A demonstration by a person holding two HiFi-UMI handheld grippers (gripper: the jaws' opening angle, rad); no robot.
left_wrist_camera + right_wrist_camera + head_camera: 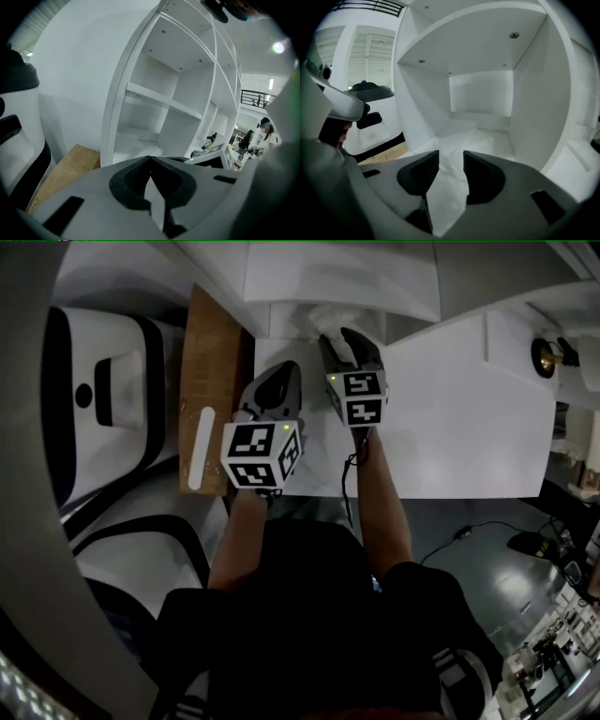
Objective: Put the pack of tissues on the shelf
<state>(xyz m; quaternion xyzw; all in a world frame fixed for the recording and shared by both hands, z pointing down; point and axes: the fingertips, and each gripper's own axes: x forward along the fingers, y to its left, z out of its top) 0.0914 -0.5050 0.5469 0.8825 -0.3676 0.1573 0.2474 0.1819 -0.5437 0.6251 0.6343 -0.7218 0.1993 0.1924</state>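
- White shelf [543,93] fills the background; its compartments have plain white walls and floors.
- Pack of tissues [459,140]: white, soft, with a creased wrapper and no print legible. It lies on the floor of the compartment, directly ahead of the right hand-held gripper [451,157].
- Right hand-held gripper: reaches into that compartment with its jaws wide apart. The pack's near end sits in the gap and the pads do not press on it.
- Left hand-held gripper [151,159]: jaw tips meet with nothing between them. It is outside the shelf, just beside the right one.
- Wooden board [65,168] lies left of the shelf.
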